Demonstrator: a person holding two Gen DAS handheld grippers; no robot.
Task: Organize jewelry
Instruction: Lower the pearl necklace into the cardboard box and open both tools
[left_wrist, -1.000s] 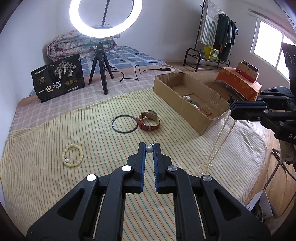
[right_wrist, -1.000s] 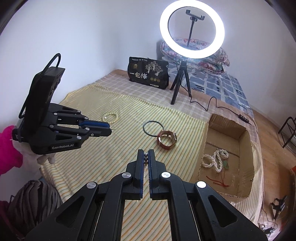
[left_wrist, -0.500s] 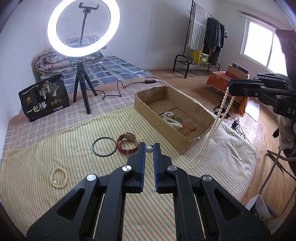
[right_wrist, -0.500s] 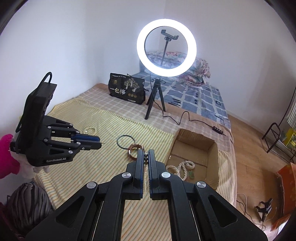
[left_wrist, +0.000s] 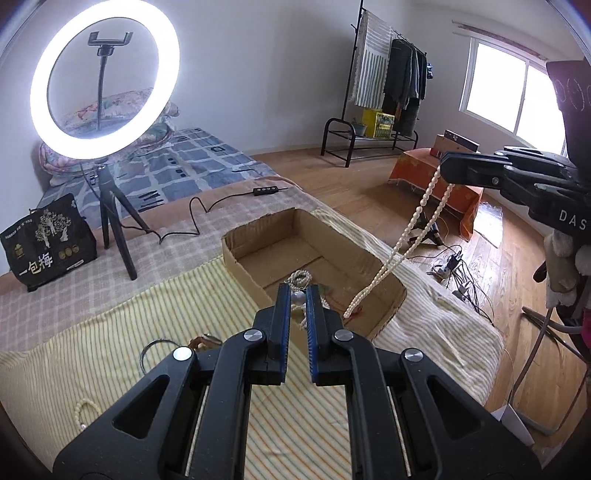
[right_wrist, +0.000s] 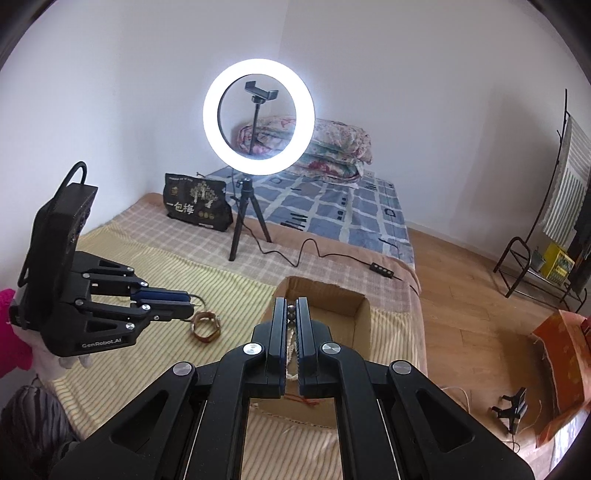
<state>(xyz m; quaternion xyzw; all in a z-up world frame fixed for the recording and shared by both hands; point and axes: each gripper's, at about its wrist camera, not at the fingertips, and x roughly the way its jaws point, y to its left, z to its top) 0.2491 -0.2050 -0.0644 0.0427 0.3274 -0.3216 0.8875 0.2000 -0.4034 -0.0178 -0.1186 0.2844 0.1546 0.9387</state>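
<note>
The right gripper (left_wrist: 448, 171) is clamped on a long pearl necklace (left_wrist: 400, 245) that dangles over the cardboard box (left_wrist: 384, 291) at the bed's right edge. The left gripper (left_wrist: 297, 295) pinches what looks like a small silver bead (left_wrist: 297, 297). Lower the strand fully inside before letting go, so no loop catches on the box wall.

1. Bedsheet (left_wrist: 122, 332): yellow with thin green and red stripes.
2. Blanket (right_wrist: 221, 254) beyond the bedsheet: beige and white check.
3. Cardboard box (left_wrist: 243, 264): plain brown.
4. Pearl necklace (left_wrist: 413, 225) over the cardboard box: cream-white.
5. Snack bag (left_wrist: 46, 243): black, gold tree print, white characters.
6. Quilt (right_wrist: 373, 218): blue-grey with a white grid.
</note>
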